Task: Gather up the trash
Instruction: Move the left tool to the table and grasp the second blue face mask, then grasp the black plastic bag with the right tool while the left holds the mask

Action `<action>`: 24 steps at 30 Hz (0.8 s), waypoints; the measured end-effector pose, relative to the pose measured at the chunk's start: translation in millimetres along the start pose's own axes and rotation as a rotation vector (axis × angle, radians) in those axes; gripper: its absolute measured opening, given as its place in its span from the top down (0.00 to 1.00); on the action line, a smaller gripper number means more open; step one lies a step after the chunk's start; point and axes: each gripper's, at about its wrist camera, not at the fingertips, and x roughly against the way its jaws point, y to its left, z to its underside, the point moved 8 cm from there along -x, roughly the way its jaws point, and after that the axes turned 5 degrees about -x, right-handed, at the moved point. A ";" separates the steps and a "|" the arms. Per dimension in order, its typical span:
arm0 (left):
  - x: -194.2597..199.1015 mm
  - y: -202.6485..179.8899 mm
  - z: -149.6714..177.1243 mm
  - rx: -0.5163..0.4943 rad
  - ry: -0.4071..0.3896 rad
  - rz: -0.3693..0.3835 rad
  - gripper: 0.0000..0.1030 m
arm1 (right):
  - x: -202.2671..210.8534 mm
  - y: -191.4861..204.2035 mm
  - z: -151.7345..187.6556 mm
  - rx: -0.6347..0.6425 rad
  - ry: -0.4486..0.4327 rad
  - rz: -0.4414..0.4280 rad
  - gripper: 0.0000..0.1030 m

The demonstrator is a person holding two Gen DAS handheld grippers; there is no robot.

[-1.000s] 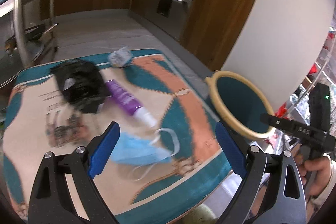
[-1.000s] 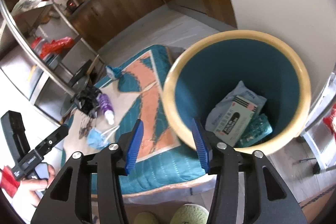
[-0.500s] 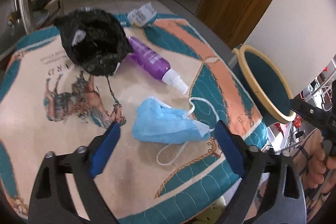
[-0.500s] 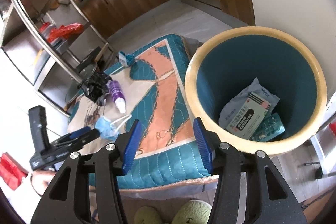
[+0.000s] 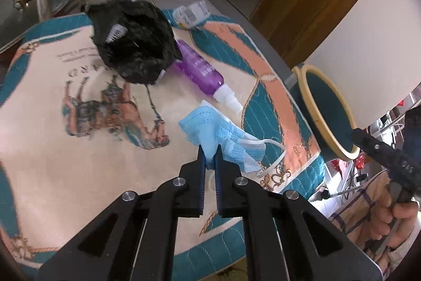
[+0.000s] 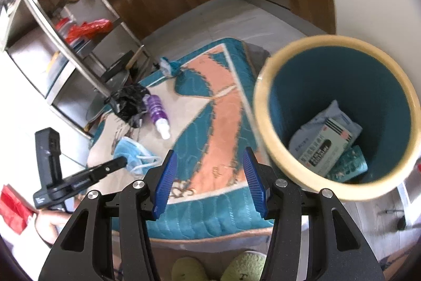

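Left wrist view: left gripper (image 5: 209, 153) just closed, pinching the blue face mask (image 5: 215, 137) on the table mat (image 5: 65, 175). Right gripper (image 6: 208, 175) half open, seemingly empty, beside the bin (image 6: 265, 128). Next: lift mask, carry over the bin, release

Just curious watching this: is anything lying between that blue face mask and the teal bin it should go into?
Nothing visible does. The blue pleated face mask, pinched by the left gripper, faces only bare patterned cloth before the teal cream-rimmed bin. The purple bottle lies aside.
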 end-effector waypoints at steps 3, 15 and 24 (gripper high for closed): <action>19.0 6.7 -3.6 0.014 -0.028 -0.025 0.94 | -7.8 17.1 -4.8 0.029 0.008 -0.018 0.48; 88.7 72.1 -8.5 0.219 -0.205 -0.102 0.94 | -86.9 129.2 -33.8 0.227 0.066 -0.091 0.37; 105.1 99.8 -14.2 0.313 -0.293 -0.131 0.94 | -164.2 193.0 -53.6 0.394 0.129 -0.055 0.35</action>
